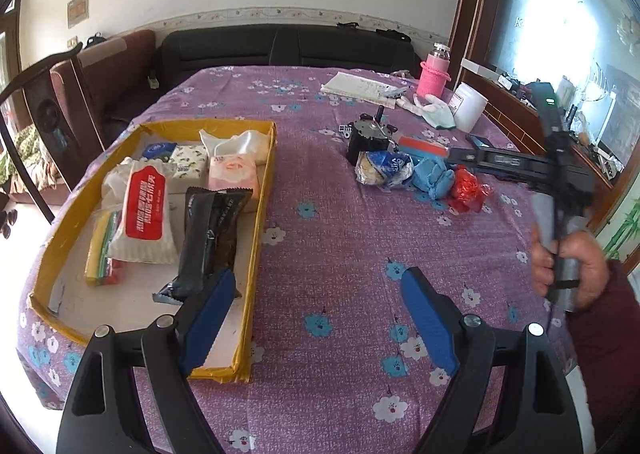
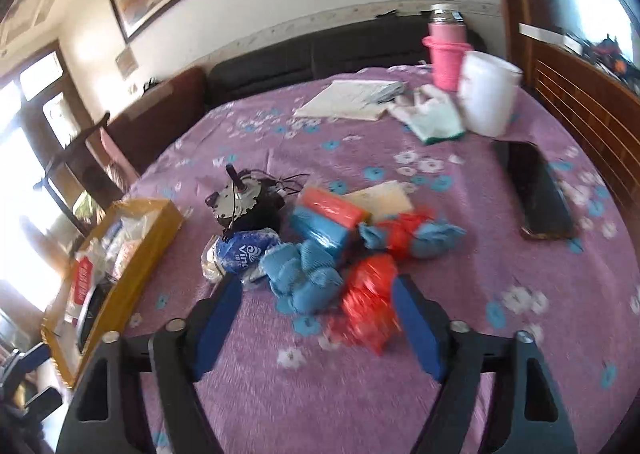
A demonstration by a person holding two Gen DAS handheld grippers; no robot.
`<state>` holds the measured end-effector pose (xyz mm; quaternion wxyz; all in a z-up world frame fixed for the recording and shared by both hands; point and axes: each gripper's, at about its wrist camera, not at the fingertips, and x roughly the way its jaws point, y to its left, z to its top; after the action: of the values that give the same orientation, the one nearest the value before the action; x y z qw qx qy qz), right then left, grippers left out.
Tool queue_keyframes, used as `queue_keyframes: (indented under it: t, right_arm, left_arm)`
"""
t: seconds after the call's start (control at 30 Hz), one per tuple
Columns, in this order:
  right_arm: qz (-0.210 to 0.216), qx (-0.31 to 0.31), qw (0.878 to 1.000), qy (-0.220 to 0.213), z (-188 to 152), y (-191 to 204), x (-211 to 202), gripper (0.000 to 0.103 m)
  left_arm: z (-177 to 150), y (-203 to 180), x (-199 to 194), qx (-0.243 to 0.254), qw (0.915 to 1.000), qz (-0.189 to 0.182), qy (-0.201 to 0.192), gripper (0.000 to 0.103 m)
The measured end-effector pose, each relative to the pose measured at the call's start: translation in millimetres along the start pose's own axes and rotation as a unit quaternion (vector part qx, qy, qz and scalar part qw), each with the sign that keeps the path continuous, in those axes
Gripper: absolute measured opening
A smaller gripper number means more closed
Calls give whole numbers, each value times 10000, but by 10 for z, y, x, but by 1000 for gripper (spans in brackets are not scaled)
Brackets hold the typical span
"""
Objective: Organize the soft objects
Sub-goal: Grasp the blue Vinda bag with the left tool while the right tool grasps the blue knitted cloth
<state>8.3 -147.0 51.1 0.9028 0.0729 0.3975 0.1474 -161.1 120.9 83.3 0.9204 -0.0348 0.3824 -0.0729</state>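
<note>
A yellow-rimmed cardboard tray (image 1: 262,213) on the purple floral tablecloth holds several soft packs: a red-and-white tissue pack (image 1: 144,209), a black packet (image 1: 212,230), a pink pack (image 1: 232,173). My left gripper (image 1: 318,288) is open and empty, its left finger over the tray's right edge. A pile lies mid-table: a blue-and-white pack (image 2: 240,252), a blue cloth (image 2: 304,278), a red crinkly bag (image 2: 370,302), a blue and orange pack (image 2: 324,219). My right gripper (image 2: 314,288) is open, its fingers either side of the cloth and the red bag.
A black motor (image 2: 244,201) stands behind the pile. A phone (image 2: 536,193), a white jar (image 2: 488,93), a pink flask (image 2: 446,49), white gloves (image 2: 432,113) and a notebook (image 2: 348,97) lie at the back right. A sofa stands behind the table.
</note>
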Motion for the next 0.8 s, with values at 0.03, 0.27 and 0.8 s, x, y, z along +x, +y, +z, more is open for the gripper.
queue_keyframes:
  t: [0.03,0.27,0.8]
  right_arm:
    - [62,-4,10000,38,29,10,85,66]
    - [339,-134,9990,244,-8,-9,478,59]
    - [1452,987,9844,-143,57,-434,216,41]
  left_arm:
    - [39,10,21,-58,10000,-56,37,84]
    - [387,-18,307,-227,9992,-179,262,84]
    - [1125,-693,1738,854,9943,-115,624,84]
